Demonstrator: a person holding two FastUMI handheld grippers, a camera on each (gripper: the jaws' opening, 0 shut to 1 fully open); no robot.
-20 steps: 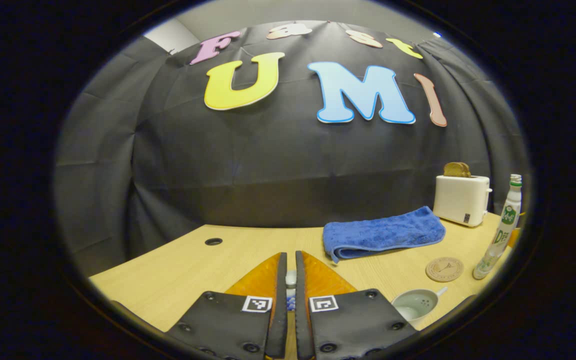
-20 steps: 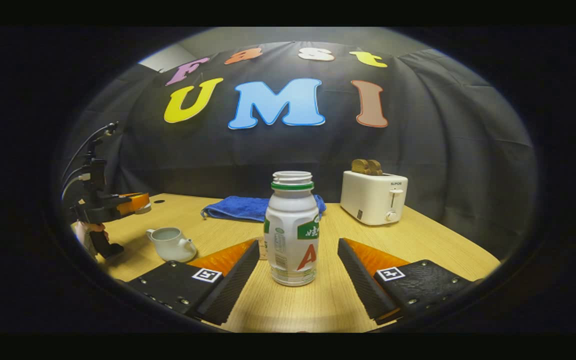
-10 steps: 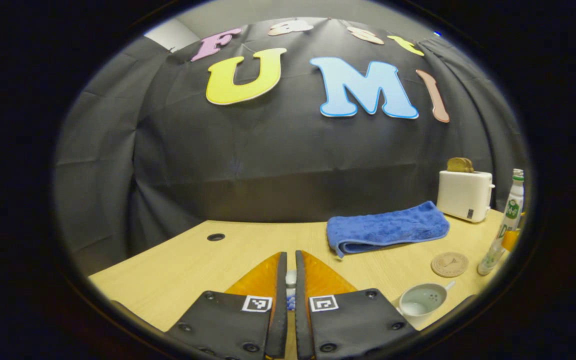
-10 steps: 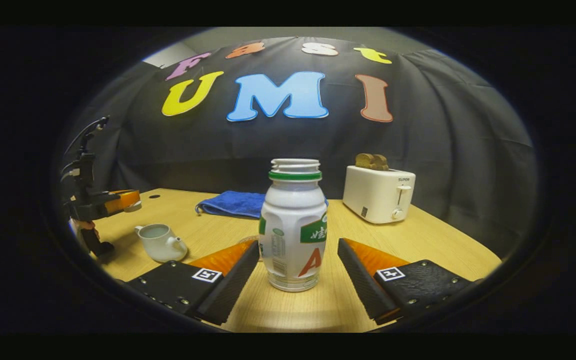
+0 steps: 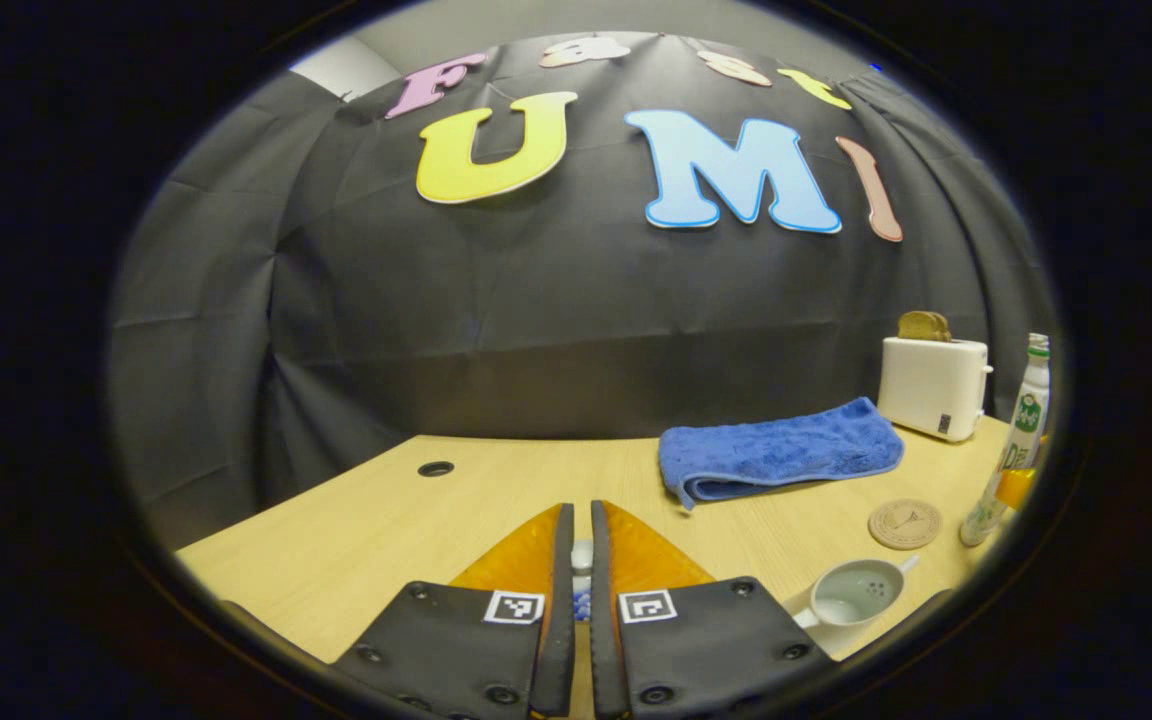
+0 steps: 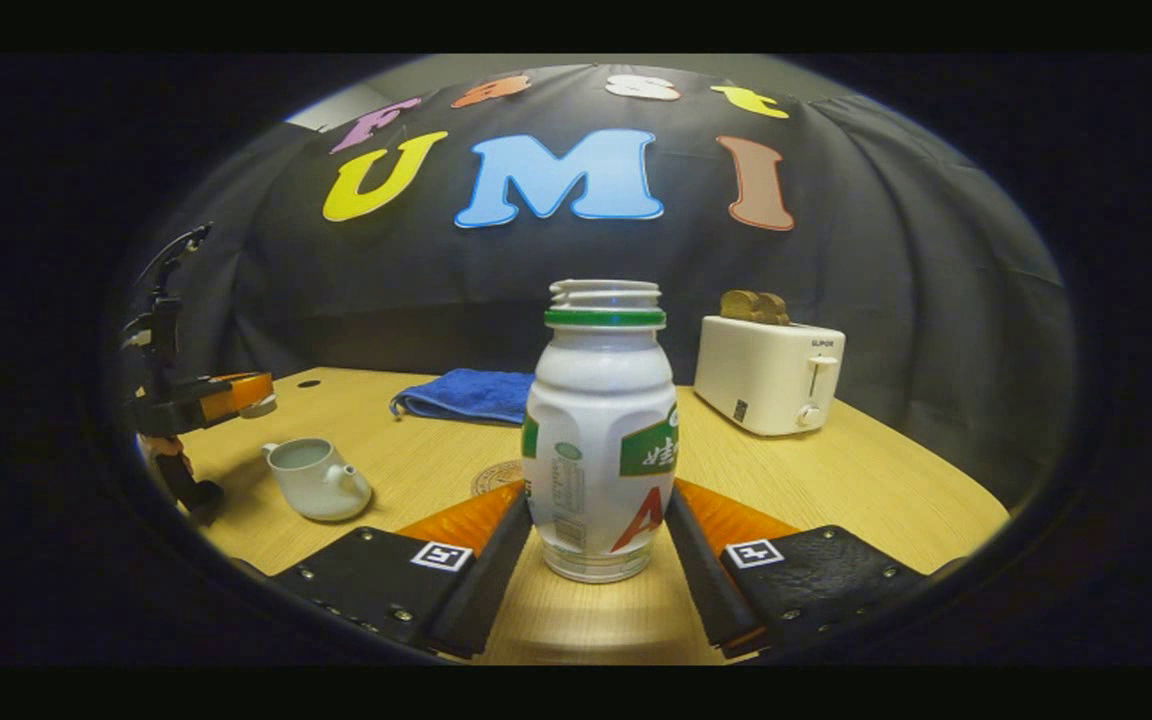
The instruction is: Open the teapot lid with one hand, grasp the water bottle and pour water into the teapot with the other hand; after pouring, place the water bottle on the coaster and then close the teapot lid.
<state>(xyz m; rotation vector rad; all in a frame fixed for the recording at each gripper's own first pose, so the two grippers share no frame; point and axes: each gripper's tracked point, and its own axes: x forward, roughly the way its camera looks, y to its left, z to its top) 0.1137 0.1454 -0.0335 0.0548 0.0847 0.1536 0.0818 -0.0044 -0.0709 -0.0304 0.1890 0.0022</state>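
Though teapot [image 6: 316,482] lidless, left gripper [image 5: 582,515] tight on lid [image 5: 583,556], right gripper [image 6: 598,492] on water bottle [image 6: 601,410].

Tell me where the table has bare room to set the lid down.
Bare wood lies left of the folded blue towel, around the round cable hole. It is crowded near the round cork coaster, the open white teapot and the white plastic bottle.
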